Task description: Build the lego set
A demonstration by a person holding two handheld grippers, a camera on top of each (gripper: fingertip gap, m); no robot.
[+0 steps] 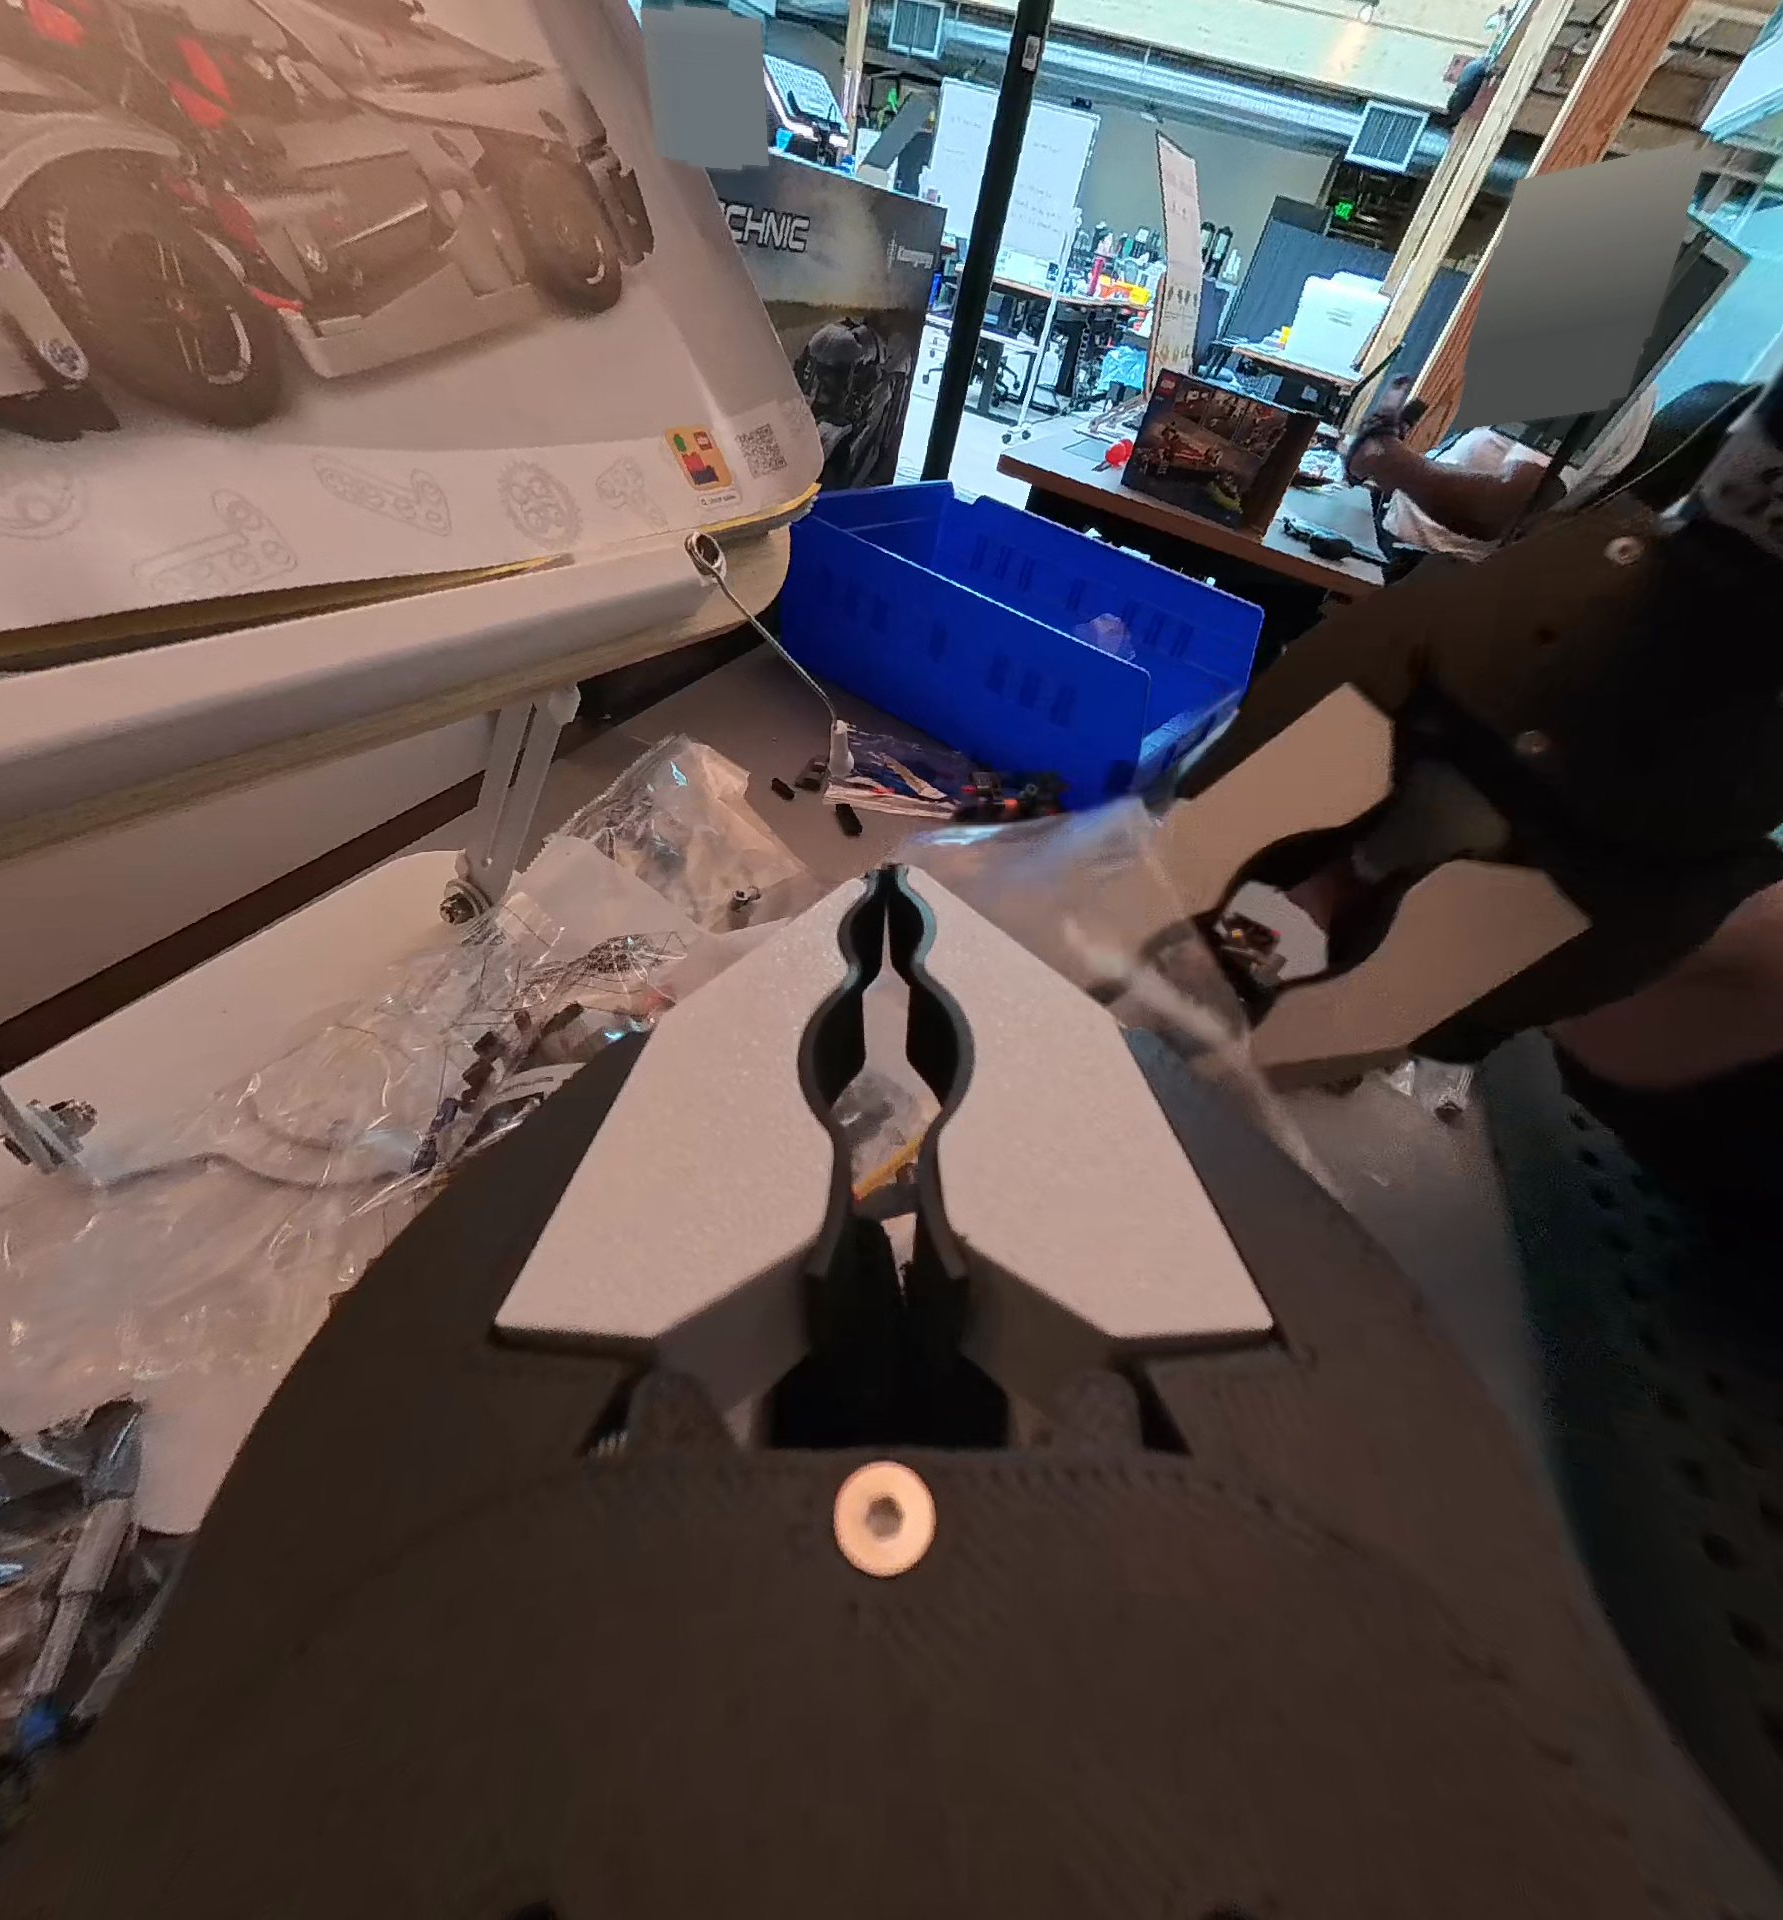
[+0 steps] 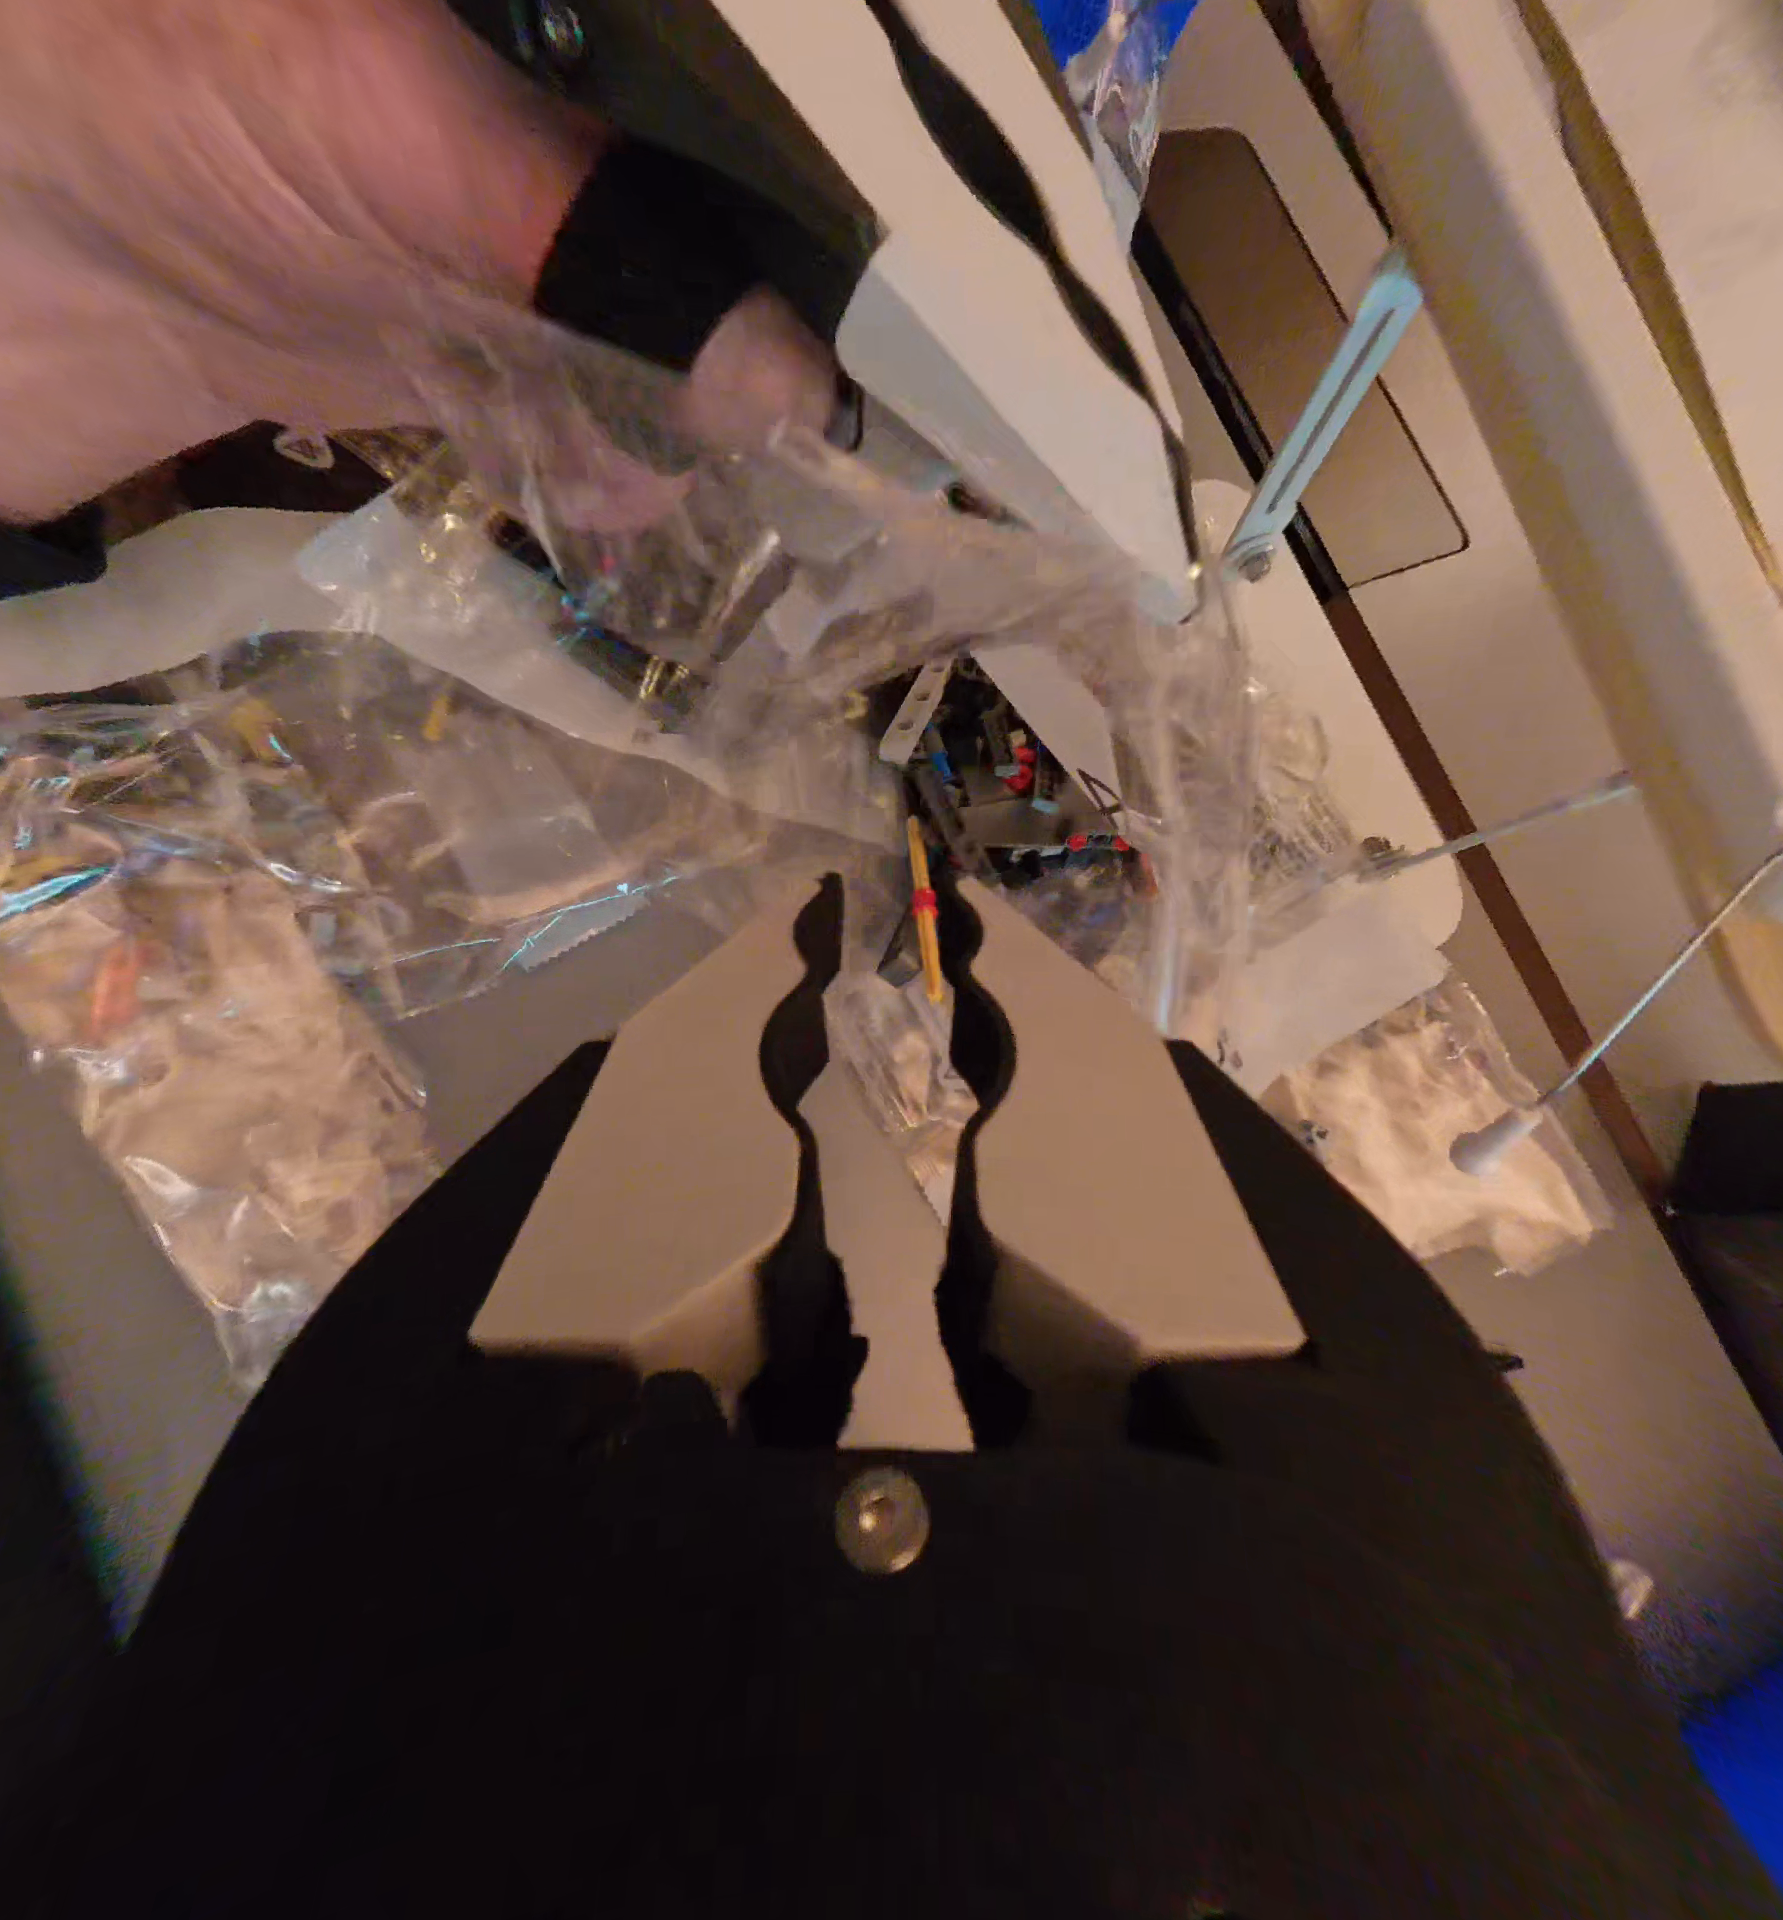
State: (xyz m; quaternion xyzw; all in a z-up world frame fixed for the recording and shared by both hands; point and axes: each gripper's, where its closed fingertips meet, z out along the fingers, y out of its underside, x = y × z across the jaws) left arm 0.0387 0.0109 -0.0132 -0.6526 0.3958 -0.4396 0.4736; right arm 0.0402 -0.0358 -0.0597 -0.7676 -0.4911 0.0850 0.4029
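Left gripper [image 1: 889, 883], lower centre of its frame, has jaws pressed together at the tips, pinching a clear parts bag [image 1: 1095, 914]. Right gripper [image 2: 887, 914] stands narrowly parted over a yellow axle [image 2: 926, 914], gripping nothing visible. Probably the bag is held for opening. Loose bags [image 1: 274, 1101] clutter the table; the instruction booklet [image 1: 347, 312] on its stand fills the upper left; a blue bin [image 1: 1022, 644] sits behind.
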